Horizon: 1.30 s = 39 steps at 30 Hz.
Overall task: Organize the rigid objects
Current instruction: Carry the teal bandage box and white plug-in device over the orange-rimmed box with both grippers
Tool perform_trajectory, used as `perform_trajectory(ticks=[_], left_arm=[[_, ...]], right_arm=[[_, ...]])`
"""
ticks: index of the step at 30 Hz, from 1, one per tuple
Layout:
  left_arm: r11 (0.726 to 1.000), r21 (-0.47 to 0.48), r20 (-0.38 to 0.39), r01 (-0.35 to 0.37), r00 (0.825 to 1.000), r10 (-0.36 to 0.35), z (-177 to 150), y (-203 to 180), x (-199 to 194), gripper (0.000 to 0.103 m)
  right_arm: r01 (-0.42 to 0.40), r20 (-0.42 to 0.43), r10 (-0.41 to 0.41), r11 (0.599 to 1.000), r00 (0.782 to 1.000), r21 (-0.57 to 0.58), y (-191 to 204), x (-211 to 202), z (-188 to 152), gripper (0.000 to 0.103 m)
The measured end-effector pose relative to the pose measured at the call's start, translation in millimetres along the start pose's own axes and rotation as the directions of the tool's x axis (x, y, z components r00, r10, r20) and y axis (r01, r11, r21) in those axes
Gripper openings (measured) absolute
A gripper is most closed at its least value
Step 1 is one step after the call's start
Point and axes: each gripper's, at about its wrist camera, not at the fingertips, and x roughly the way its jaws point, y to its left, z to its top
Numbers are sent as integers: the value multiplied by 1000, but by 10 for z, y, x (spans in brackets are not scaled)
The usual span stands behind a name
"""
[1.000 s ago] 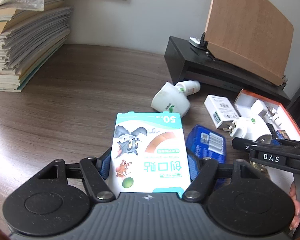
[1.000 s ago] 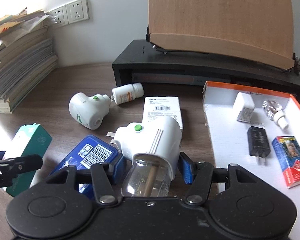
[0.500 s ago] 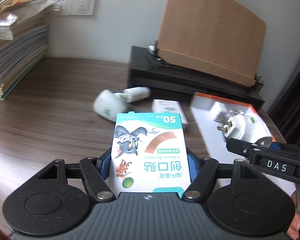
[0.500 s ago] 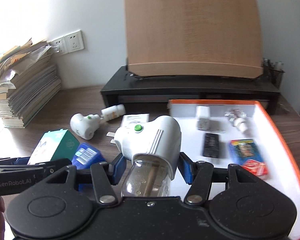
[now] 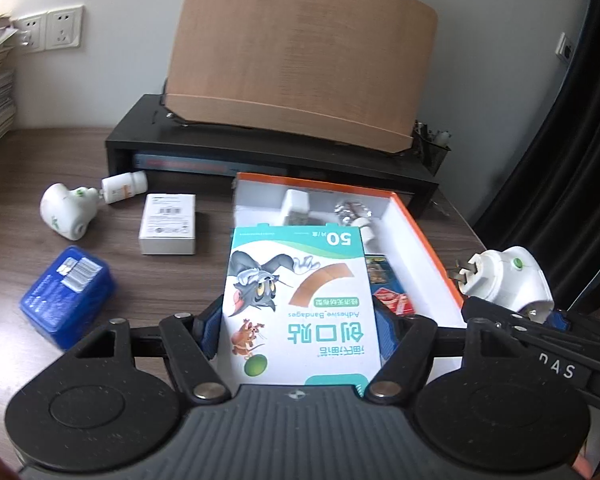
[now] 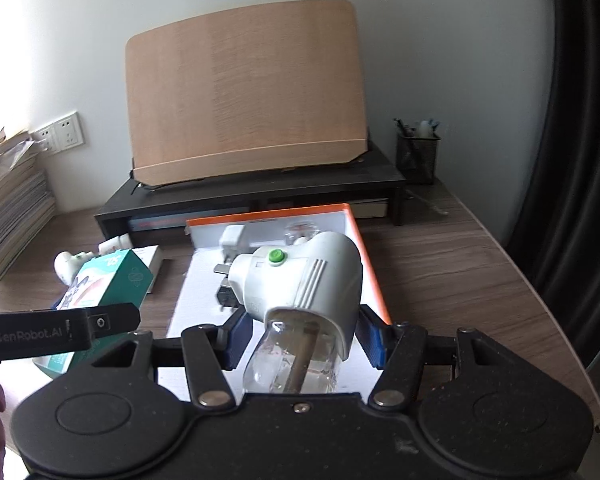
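Tool condition first. The left tool pinches a box of plasters by its long sides between blue pads; the box's near end is cut off behind the tool body, and its print reads upside down. The right tool pinches a white plug-in vaporiser at its clear bottle; the bottle's base is hidden by the tool body, and whether the pads bear on the bottle or on the white shell cannot be told. Both held things hang above the tray.

The tray, white inside with an orange rim, lies on the wooden tabletop in front of a black stand. Its contents are partly covered by the plaster box: a white charger, a clear bulb-like thing too blurred to name, and a red and blue packet show in part. In the right wrist view a black adapter is half hidden behind the vaporiser.

Left of the tray on the tabletop lie a white carton, a blue case, a second white vaporiser and a small pill bottle touching its tip. A wooden board leans on the stand. A mesh pen cup stands at the stand's right end. Stacked papers are cut off at the left edge. A fingertip shows at each view's lower corner.
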Motion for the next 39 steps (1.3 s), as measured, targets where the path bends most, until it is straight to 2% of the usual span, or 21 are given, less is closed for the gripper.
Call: perform_trajectory(ticks=[10, 18, 25, 39], left_arm=[[997, 29, 2, -71, 997, 71, -85, -397, 58, 72], [989, 21, -10, -144, 989, 144, -128, -494, 39, 72], [985, -7, -20, -170, 985, 169, -160, -517, 13, 72], [981, -33, -31, -193, 981, 192, -186, -499, -64, 72]], right_arm=[[-48, -4, 48, 999, 999, 7, -260, -49, -72, 68], [-80, -10, 80, 997, 997, -1, -326, -62, -94, 68], [-108, -15, 107, 994, 994, -19, -318, -73, -106, 68], [-112, -33, 111, 993, 993, -31, -259, -83, -134, 68]])
